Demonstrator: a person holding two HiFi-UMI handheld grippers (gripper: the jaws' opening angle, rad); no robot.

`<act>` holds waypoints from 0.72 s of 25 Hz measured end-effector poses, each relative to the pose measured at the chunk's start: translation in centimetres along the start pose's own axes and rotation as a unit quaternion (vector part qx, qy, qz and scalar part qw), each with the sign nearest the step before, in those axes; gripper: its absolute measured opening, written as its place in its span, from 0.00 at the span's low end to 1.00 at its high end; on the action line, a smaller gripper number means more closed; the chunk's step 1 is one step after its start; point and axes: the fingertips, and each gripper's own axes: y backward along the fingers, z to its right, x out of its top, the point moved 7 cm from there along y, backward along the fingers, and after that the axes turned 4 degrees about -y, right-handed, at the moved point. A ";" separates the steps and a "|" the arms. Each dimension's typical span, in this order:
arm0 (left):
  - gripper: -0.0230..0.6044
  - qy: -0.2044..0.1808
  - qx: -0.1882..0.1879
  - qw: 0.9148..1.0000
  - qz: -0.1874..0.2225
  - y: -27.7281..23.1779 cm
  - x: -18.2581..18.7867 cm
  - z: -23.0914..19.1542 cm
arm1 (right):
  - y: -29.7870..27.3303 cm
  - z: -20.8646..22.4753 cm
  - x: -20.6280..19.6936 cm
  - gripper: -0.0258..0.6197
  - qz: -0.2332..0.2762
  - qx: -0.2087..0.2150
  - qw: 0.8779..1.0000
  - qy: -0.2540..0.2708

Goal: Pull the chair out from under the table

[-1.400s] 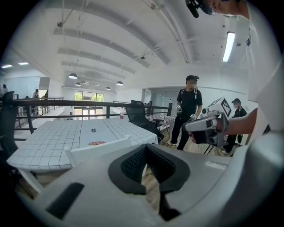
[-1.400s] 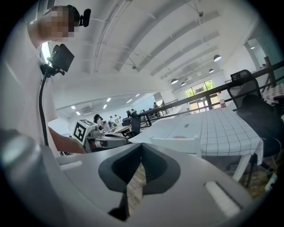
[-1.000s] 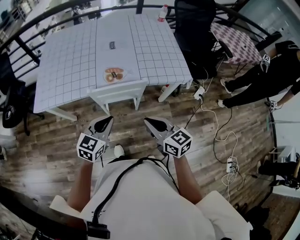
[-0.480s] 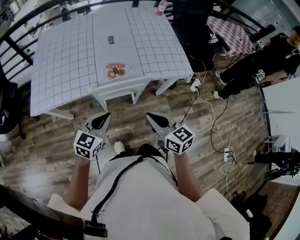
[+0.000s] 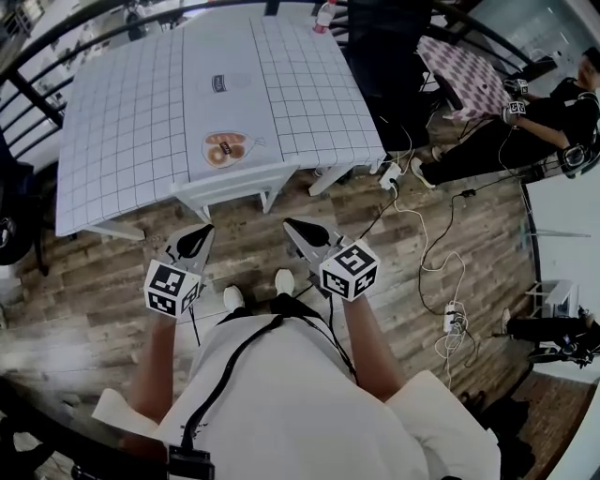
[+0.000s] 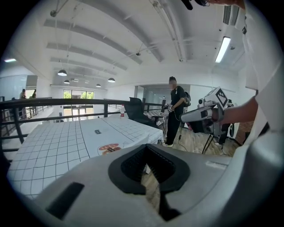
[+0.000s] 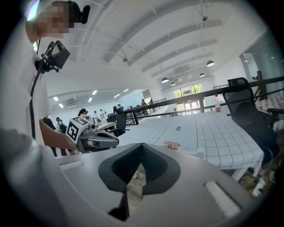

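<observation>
- I'm moving the left gripper [image 5: 204,231] and right gripper [image 5: 291,225] nearer the chair [image 5: 234,181], both clenched empty.
- Chair's sitting tucked under the table [image 5: 131,122], so I'm still approaching.

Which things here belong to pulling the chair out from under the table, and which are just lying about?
Job in hand: white chair; table; left gripper and right gripper, both shut and empty.

Lying about: orange plate; bottle; black office chair; power strip.
</observation>
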 end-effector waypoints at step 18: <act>0.19 -0.113 0.053 0.977 -0.172 -9.8 -2.7 -11.0 | -11.8 16.7 0.5 0.17 -0.206 0.017 0.944 0.259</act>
